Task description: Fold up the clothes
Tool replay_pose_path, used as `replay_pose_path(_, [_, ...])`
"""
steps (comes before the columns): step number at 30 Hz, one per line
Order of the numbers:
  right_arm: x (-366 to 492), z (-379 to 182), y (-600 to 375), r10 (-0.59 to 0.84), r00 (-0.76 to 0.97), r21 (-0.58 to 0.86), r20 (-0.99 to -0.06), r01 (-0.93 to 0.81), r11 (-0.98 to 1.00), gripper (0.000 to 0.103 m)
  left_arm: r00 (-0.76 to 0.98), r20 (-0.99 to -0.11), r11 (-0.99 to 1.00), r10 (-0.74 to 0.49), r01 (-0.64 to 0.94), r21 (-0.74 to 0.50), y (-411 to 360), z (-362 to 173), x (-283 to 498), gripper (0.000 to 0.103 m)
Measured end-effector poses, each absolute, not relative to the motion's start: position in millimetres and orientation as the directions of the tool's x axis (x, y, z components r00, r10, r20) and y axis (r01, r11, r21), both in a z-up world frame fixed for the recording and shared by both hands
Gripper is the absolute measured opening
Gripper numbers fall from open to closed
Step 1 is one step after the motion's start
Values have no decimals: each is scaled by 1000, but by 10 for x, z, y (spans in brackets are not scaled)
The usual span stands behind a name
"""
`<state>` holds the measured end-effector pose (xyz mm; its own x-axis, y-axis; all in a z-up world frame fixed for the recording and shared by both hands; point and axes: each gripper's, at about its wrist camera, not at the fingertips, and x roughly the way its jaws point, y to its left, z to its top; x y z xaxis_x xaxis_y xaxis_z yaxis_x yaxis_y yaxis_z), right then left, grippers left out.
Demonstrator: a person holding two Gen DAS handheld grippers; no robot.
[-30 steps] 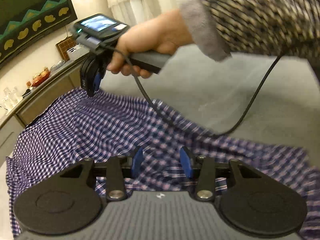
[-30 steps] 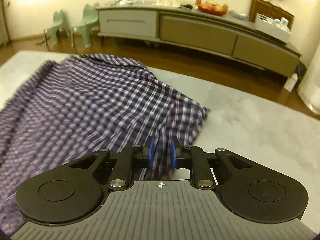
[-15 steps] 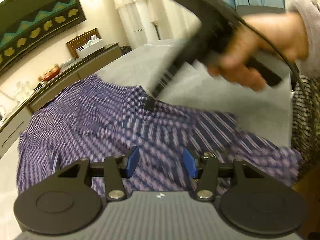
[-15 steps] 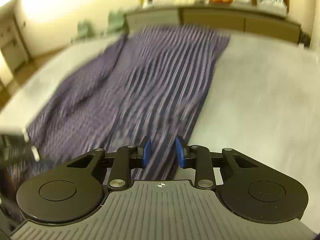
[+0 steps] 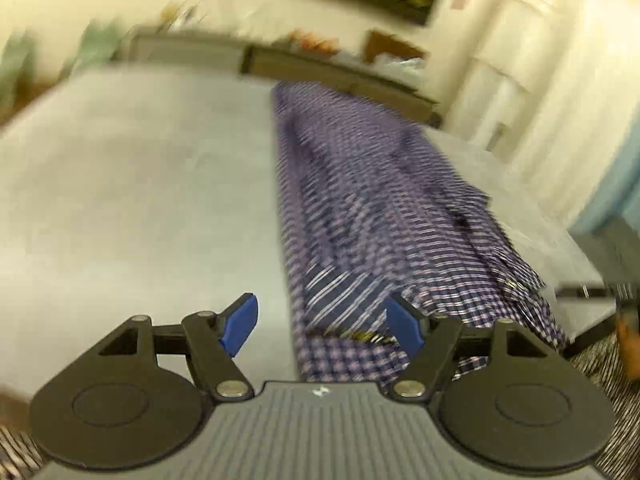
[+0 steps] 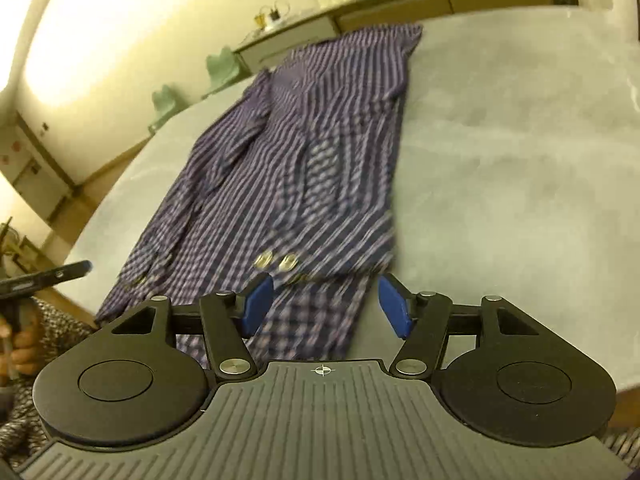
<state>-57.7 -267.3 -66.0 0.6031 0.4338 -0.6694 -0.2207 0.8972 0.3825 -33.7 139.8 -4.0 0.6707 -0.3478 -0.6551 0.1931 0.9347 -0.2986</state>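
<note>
A checked shirt (image 6: 304, 152) now lies in a long narrow strip on the grey bench (image 6: 520, 140), where a second ago it lay spread wide. Both tools, left (image 5: 320, 324) and right (image 6: 326, 306), have let go and hang spread over its near end (blurred), so one lengthwise fold looks made.

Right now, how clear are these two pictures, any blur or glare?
Left wrist view: motion blur smears the checked shirt and the far cabinet; only the left gripper is sharp. Right wrist view: shirt moderately blurred, right gripper crisp, bright warm glare on the wall; fisheye bends both.
</note>
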Motion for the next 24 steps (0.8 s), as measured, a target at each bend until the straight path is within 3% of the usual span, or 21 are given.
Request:
replay_pose_path(2, [-644,-693,-2558,402,594,330,-697,-233,915,63,645,-675,926,-359,152,-346,1472,-107,-321,72])
replay_pose_path(12, [-879,-821,-2122,258,576,104,-776,-286,953,62,583,-728,933,-360,213,-290,1197,-257,-327,73])
replay_pose_path(13, [-893,-822,-2111,254,577,96,-777,-290,952,59,583,-726,931,-365,217,-294,1176,-260,-326,72])
replay_pose_path(15, [-919,-804,-2078,261,577,85,-774,-315,945,37,584,-725,931,-366,234,-281,1136,-268,-362,69])
replay_pose_path(16, [-925,-799,-2061,262,579,78,-772,-322,944,32,586,-726,932,-361,246,-265,1114,-272,-390,57])
replay_pose_path(17, [-930,-794,-2045,261,581,72,-771,-328,942,20,586,-729,935,-354,248,-254,1079,-281,-377,34])
replay_pose_path(18, [-928,-800,-2047,267,580,77,-770,-331,940,12,586,-732,937,-347,250,-244,1044,-288,-364,25])
replay_pose_path(19, [-933,-789,-2068,274,581,85,-766,-331,940,10,582,-738,939,-341,247,-239,1025,-292,-361,8])
replay_pose_path(24, [-966,-625,-2260,354,615,191,-705,-317,929,5,612,-703,932,-362,235,-276,1069,-211,-392,3])
